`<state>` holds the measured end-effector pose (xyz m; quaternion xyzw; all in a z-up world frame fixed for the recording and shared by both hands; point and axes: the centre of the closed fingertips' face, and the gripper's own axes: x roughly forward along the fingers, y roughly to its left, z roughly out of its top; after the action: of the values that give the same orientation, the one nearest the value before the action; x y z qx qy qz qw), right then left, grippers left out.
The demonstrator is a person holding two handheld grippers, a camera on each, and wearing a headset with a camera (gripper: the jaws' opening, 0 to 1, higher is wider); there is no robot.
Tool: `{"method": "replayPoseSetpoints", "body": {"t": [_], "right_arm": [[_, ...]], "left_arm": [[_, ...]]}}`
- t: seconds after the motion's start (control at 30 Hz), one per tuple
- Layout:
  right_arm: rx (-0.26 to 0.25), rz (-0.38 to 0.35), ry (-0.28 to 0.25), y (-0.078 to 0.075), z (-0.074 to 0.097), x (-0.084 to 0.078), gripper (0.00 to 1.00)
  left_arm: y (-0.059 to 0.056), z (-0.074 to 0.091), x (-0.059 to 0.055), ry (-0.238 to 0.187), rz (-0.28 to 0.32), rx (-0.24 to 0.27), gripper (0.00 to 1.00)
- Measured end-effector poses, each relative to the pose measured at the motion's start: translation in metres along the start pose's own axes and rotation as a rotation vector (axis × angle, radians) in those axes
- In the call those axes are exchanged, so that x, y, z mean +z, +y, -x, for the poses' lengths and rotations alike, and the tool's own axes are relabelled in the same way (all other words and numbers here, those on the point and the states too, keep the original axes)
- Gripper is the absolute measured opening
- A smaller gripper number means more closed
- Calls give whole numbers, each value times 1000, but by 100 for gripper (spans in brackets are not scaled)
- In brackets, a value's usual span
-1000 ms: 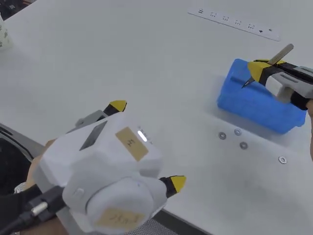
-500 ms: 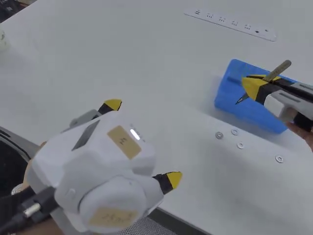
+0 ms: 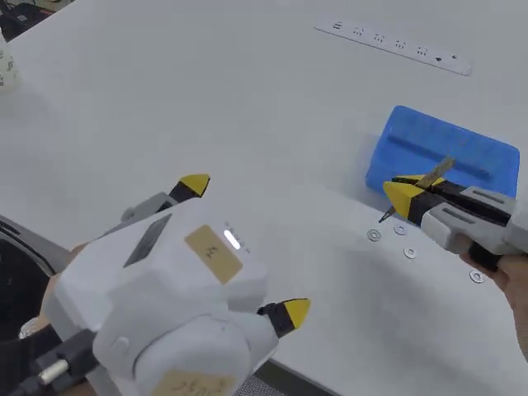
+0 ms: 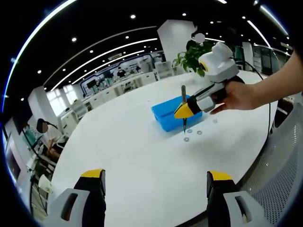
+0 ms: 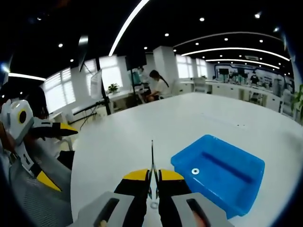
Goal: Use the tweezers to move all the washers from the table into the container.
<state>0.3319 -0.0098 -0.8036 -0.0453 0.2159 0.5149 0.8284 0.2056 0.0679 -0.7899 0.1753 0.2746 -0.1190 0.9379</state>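
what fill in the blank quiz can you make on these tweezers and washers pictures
1. The right claw is shut on the ___.
2. The container is coloured ___.
3. In the right gripper view, ___ washer lies inside the container.
4. The left claw stands ___, holding nothing.
Missing words: tweezers; blue; one; open.

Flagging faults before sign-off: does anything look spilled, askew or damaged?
Nothing stands out. Four washers lie flat on the table beside the blue container, a fifth washer sits inside it, and the right gripper holds the tweezers over them.
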Motion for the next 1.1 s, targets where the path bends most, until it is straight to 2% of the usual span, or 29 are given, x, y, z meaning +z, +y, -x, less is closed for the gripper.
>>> {"method": "replayPoseSetpoints", "body": {"t": [0.4, 0.9, 1.1], "right_arm": [[-19, -16, 34, -5, -4, -18, 4], [-45, 9, 40, -7, -5, -22, 3], [-44, 32, 61, -5, -4, -22, 3]], "left_arm": [[0, 0, 0, -1, -4, 5, 90], [0, -1, -1, 9, -9, 2, 90], [1, 0, 0, 3, -7, 9, 89]]}}
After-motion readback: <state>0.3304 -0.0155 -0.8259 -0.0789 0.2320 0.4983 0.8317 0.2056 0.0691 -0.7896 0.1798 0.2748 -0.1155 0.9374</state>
